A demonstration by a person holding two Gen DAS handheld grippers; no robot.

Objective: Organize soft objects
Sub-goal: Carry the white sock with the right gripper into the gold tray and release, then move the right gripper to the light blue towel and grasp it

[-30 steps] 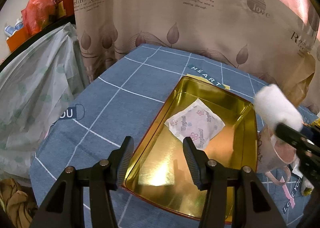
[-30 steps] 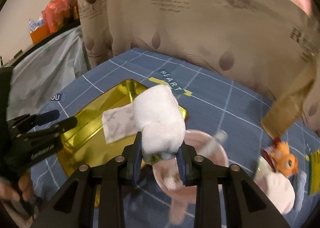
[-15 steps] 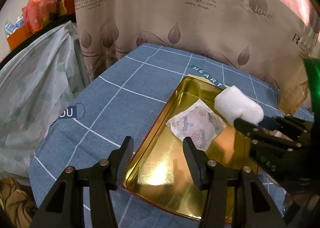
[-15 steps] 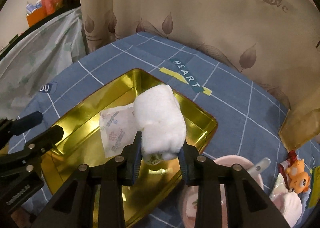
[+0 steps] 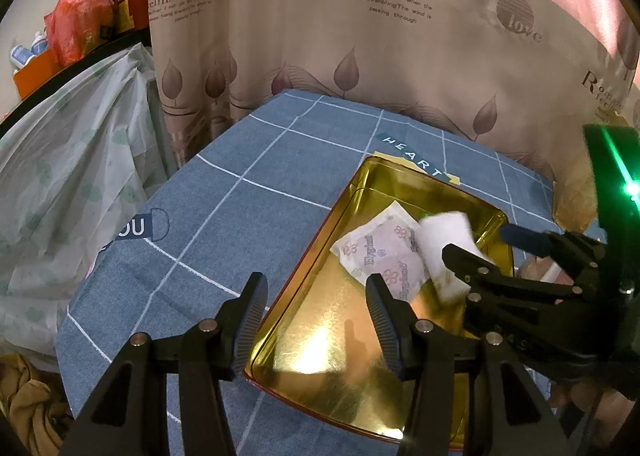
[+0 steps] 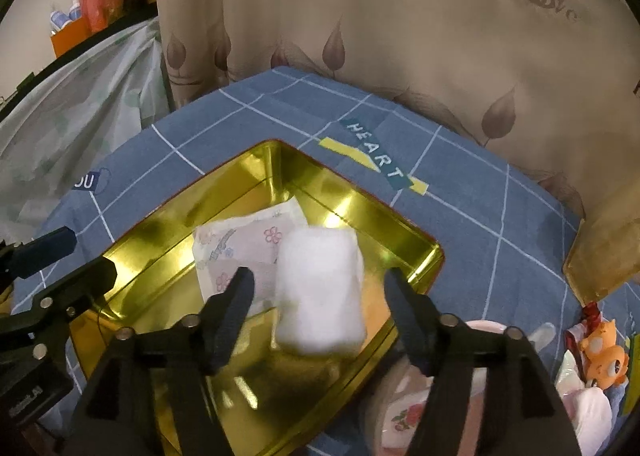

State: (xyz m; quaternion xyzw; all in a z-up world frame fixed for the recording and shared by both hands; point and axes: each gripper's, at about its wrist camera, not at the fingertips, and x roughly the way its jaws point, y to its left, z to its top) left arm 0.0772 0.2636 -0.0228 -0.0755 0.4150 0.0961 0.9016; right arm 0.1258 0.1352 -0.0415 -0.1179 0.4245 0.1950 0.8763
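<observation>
The right gripper (image 6: pixel 318 288) has just been opening its fingers, and the white rolled soft towel (image 6: pixel 320 290) lies loose between them inside the shiny gold rectangular metal tray (image 6: pixel 168 252), partly over a flat flower-printed paper packet (image 6: pixel 244 246). The left gripper (image 5: pixel 314 310) hangs above the tray's near edge on the blue checked table (image 5: pixel 224 191), fingers apart and holding nothing.

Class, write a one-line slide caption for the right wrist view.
Right gripper, jaws just opened, releases a white fluffy roll into the gold tray beside a flowered packet.
</observation>
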